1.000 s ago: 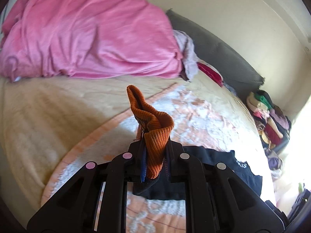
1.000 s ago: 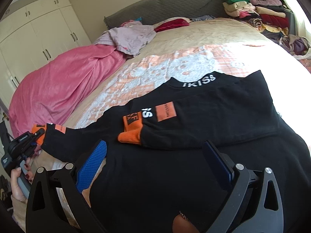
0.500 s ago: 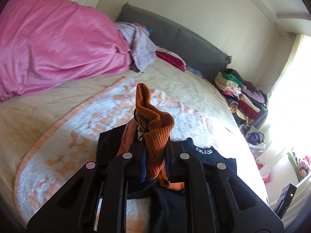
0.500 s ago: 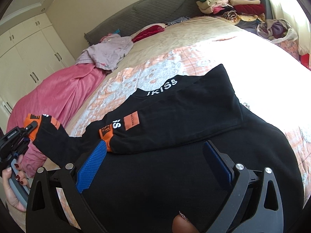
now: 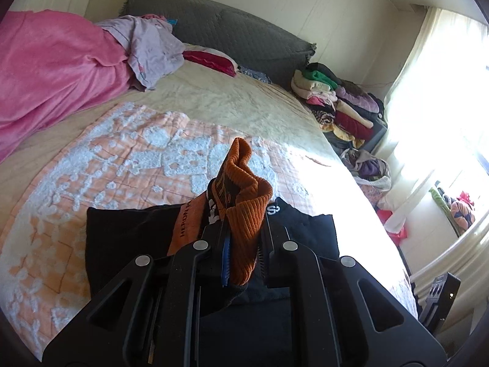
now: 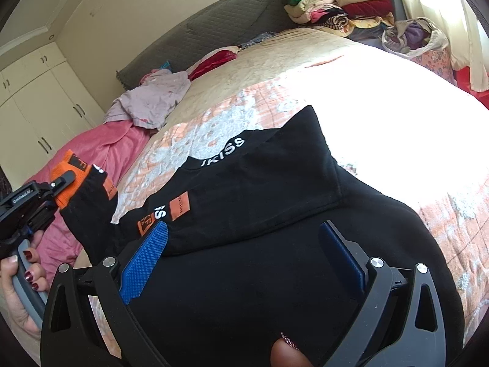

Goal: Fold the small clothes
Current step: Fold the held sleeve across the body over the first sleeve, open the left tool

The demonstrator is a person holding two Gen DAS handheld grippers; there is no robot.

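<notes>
The orange cuff [image 5: 244,214] is ribbed knit; the black sweatshirt [image 6: 275,214] is matt, soft cloth. The right gripper [image 6: 244,257] has matt black plastic arms, blue knurled pads [image 6: 143,263] and shiny metal rivets. The bedspread [image 5: 137,153] looks tufted.

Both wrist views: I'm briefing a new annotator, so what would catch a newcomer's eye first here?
The black sweatshirt spread on the bed's orange-and-white blanket, with the left gripper clamped on its orange cuff and lifting that sleeve. Next, the pink blanket heaped at the bed's far left, and the right gripper open above the sweatshirt's body.
</notes>
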